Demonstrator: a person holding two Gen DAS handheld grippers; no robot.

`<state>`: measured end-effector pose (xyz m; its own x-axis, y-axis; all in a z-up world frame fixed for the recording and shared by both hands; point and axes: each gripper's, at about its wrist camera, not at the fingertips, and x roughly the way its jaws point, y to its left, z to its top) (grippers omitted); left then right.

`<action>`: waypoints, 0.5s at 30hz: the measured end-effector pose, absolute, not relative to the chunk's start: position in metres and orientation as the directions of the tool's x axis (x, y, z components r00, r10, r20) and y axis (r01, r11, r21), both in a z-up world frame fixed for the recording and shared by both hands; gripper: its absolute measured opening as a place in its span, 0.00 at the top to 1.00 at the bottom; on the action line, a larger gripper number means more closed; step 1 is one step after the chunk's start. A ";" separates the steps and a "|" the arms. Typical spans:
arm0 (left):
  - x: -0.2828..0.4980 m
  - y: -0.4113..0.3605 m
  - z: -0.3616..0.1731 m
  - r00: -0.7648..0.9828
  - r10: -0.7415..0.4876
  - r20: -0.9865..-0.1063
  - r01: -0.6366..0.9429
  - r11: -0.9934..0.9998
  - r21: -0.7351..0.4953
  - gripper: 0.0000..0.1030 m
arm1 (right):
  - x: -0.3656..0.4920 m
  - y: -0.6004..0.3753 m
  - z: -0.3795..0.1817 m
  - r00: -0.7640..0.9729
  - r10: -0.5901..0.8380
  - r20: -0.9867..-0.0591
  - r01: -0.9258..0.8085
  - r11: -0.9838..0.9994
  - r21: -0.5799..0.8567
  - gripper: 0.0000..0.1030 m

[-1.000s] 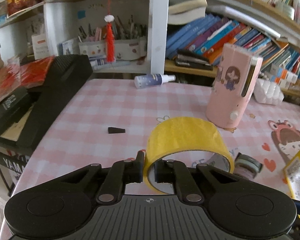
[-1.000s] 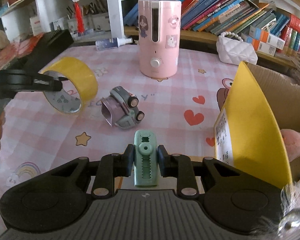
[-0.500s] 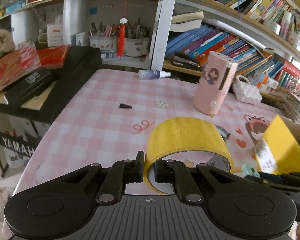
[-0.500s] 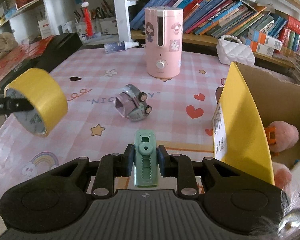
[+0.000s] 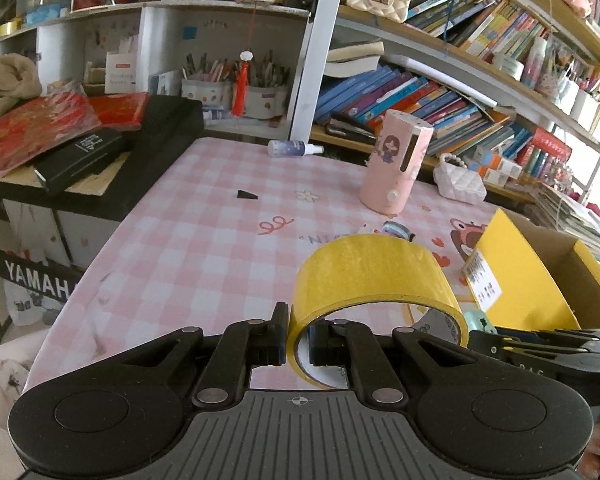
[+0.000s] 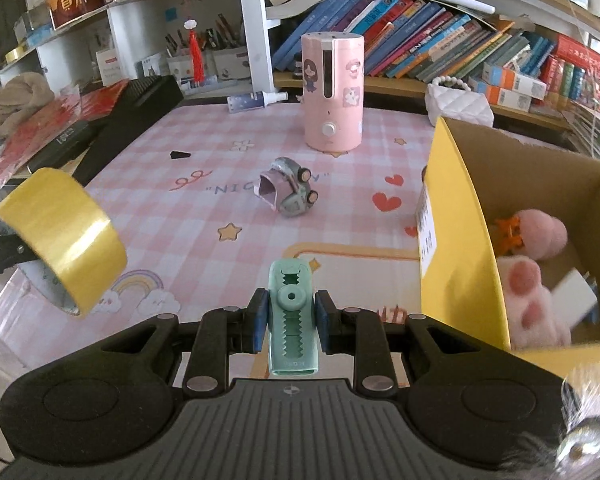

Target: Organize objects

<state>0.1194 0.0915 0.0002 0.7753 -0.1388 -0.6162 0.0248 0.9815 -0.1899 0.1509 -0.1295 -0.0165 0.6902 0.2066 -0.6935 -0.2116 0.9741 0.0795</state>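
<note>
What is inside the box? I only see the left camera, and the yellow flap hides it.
Observer: A pink plush paw lies in the box, seen from the right camera.
Operator: What is that green thing next to my tape?
Observer: A green clip with teeth, held between the right gripper's fingers.
Operator: Is there a toy behind the tape?
Observer: Yes, a small grey toy car lies tipped on the table, with a purple piece at one end.
</note>
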 end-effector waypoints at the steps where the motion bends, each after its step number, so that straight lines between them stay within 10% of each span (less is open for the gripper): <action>1: 0.114 0.093 0.001 0.776 -0.140 -0.615 0.025 0.981 -0.192 0.92 | 0.146 -0.128 -0.016 0.692 0.206 -0.692 -0.212 0.974 0.079 0.78; 15: 0.045 0.098 0.002 0.765 -0.189 -0.616 0.076 0.976 -0.204 0.92 | 0.070 -0.120 -0.014 0.697 0.190 -0.692 -0.187 0.979 0.081 0.78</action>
